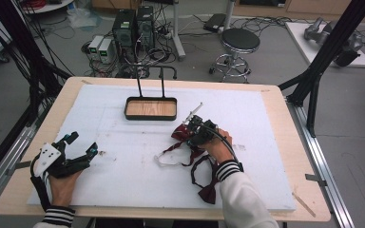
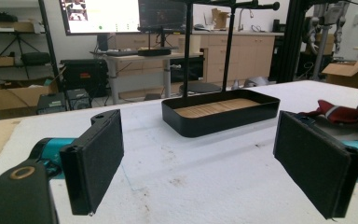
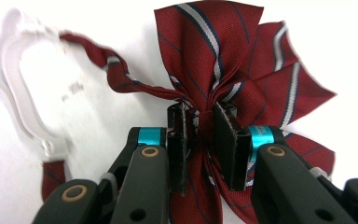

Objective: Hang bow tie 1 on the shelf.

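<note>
A dark red striped bow tie (image 3: pixel 214 51) lies on the white foam board (image 1: pixel 123 166), right of centre. My right gripper (image 3: pixel 204 122) is shut on its middle knot, one pad pressing on each side. In the high view this gripper (image 1: pixel 190 130) points down and away over the bow tie (image 1: pixel 179 135). The tie's strap runs left to a white plastic clasp piece (image 3: pixel 10 93). My left gripper (image 1: pixel 82 143) rests at the board's left side, open, with nothing between its pads (image 2: pixel 98 158).
A black tray (image 1: pixel 150 117) with a wooden floor and a tall black rack stands at the back centre of the board; the left gripper view faces it. A second dark red bow tie (image 1: pixel 209 193) with a looped strap lies near the front, beside the right sleeve.
</note>
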{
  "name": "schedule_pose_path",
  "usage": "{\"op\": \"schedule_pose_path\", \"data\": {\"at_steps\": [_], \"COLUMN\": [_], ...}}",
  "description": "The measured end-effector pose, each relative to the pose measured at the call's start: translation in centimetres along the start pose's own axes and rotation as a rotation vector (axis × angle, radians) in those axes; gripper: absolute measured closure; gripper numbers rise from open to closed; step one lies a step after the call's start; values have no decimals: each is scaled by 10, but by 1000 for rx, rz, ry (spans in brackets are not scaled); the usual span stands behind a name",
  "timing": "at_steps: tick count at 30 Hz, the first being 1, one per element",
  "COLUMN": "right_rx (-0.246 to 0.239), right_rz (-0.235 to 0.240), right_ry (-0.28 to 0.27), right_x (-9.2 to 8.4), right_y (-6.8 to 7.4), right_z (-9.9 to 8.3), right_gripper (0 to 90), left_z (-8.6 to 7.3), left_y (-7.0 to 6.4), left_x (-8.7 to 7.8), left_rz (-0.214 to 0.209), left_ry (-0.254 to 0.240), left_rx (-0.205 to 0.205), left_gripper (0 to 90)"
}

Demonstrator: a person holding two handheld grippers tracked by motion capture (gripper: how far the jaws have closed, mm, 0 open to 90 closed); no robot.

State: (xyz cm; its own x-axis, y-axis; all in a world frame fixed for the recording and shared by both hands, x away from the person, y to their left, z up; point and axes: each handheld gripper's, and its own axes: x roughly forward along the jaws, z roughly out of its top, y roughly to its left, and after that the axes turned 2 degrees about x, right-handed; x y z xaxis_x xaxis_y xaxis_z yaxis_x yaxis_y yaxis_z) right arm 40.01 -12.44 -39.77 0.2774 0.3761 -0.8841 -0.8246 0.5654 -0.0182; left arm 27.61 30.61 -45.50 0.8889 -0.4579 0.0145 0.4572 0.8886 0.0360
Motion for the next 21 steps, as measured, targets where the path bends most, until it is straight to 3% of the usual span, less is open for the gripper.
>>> {"op": "schedule_pose_path", "data": {"at_steps": [8,10,19,21], "right_rx": [11,24,55,62], "right_rz": [-38,-48,-85,-100], "right_ry": [-102,-159,-306,-367], "right_x": [-11,-16,-30,-35], "right_y": [1,1,1,-1], "right_z": [3,3,5,4], "right_gripper": [757,757,756,756], "left_z": [0,0,0,0], "left_y": [0,0,0,0], "left_x": [0,0,0,0], "left_rz": [-2,-2,-2,-1], "left_ry": [-2,-3,-3,-4], "left_rx": [1,1,1,1], "left_gripper": [164,164,164,164]}}
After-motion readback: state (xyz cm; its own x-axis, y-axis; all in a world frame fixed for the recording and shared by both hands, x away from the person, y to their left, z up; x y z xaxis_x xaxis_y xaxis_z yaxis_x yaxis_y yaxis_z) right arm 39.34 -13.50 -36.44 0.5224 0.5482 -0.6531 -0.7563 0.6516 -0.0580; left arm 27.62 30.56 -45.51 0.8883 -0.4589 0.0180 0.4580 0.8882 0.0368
